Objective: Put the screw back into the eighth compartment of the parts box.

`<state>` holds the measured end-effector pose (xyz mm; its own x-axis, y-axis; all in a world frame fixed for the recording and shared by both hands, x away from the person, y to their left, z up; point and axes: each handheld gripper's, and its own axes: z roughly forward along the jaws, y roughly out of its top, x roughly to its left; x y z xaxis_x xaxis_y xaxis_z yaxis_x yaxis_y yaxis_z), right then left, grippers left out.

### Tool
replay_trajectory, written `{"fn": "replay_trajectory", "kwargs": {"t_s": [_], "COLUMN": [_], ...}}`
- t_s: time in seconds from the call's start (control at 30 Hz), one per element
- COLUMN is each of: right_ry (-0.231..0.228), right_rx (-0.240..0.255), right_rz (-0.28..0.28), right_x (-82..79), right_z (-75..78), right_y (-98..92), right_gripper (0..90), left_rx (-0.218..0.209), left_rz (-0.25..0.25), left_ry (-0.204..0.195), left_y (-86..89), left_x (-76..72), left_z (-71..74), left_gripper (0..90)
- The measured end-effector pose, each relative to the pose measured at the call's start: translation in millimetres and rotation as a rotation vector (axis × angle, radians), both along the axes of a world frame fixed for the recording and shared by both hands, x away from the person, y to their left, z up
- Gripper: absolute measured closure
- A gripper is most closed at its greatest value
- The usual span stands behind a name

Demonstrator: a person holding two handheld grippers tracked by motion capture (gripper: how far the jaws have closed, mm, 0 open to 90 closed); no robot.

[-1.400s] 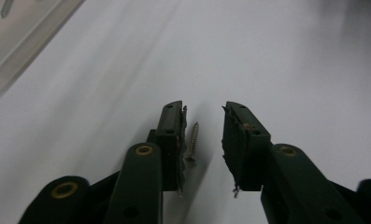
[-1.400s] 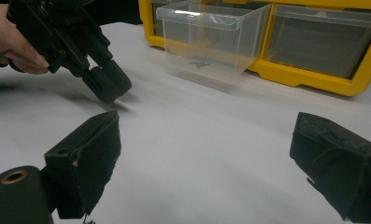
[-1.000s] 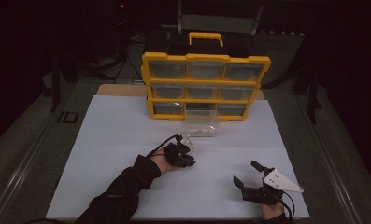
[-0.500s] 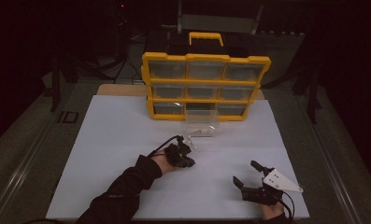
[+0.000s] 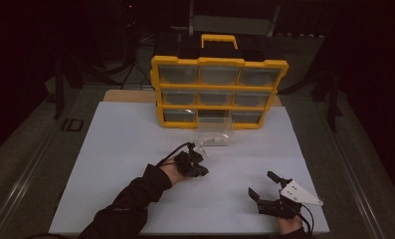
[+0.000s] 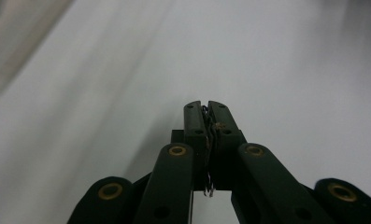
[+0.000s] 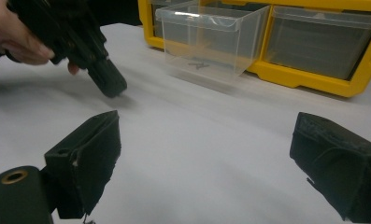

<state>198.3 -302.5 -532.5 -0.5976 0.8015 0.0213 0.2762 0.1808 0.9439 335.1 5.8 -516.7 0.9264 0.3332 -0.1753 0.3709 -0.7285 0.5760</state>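
My left gripper (image 5: 201, 167) rests low over the white board (image 5: 115, 149), just in front of a clear plastic drawer (image 5: 214, 133) that has been pulled out. In the left gripper view its jaws (image 6: 205, 106) are shut, with a small thin metal piece, apparently a screw (image 6: 209, 186), pinched between the pads. The drawer (image 7: 211, 42) holds a few small dark screws (image 7: 196, 64). My right gripper (image 5: 260, 183) sits near the board's front right edge, open, with nothing between its jaws (image 7: 206, 140).
A yellow organizer (image 5: 219, 89) with clear drawers stands upright at the back of the board, one slot in its bottom row empty. The person's dark sleeve (image 5: 130, 199) crosses the board's front. The surroundings are dark.
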Motion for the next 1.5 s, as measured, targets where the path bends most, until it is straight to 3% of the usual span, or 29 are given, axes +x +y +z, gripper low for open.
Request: {"fn": "replay_trajectory", "kwargs": {"t_s": [0.2,0.53,1.03,1.17,1.3,1.5], "right_ry": [0.001,-0.001,-0.002,0.000,0.000,-0.003], "right_rx": [0.000,0.001,-0.001,-0.001,-0.001,-0.002], "right_rz": [0.000,-0.002,-0.001,-0.001,-0.001,-0.002], "right_x": [0.1,-0.1,0.2,0.3,0.4,0.3], "right_z": [-0.2,0.2,-0.1,-0.4,-0.5,-0.3], "right_y": [0.1,0.1,0.1,0.3,0.4,0.1], "right_gripper": [8.8,8.8,8.8,8.8,8.8,8.8], "left_rx": [-0.047,-0.077,-0.120,-0.140,-0.125,-0.153], "left_rz": [0.007,0.005,0.049,0.074,0.096,0.135], "left_ry": [-0.005,-0.077,-0.155,-0.159,-0.181,-0.180], "left_y": [1.1,3.2,5.2,4.7,2.6,2.2], "left_x": [-0.7,1.0,21.9,29.3,36.2,48.1], "left_z": [19.6,56.5,104.3,112.0,119.4,126.1], "left_gripper": [86.7,86.7,86.7,86.7,86.7,86.7]}}
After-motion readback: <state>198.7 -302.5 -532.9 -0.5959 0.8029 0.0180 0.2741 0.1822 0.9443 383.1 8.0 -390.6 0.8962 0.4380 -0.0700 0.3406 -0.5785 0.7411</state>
